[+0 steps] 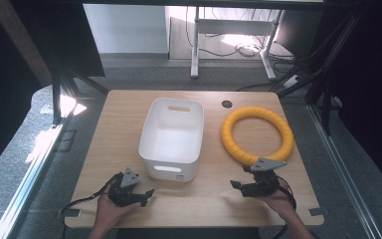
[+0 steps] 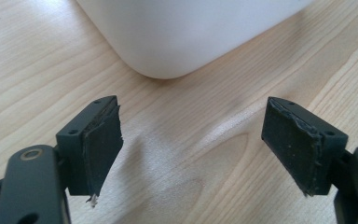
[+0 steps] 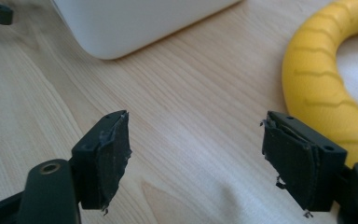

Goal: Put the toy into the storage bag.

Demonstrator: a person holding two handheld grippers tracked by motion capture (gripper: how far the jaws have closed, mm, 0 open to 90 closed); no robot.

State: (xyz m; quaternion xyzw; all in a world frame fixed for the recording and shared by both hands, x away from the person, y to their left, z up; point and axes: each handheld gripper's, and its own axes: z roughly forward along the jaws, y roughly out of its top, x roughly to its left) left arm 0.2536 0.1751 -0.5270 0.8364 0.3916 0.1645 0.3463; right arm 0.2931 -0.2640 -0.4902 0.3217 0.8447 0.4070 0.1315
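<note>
Lab: framed test table (image 1: 129, 107)

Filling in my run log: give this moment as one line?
left tongs: open, empty, near bin | right tongs: open, empty, beside yellow ring | ring on table, outside bin | bin empty

Your left gripper (image 2: 193, 147) hangs low over the light wooden table (image 2: 37, 65), its two black jaws spread wide with only bare wood grain between them. The worn, frayed pads (image 2: 100, 149) face each other across the gap. Just ahead, the rounded corner of a white bin (image 2: 186, 32) sits on the tabletop, apart from both jaws.
</note>
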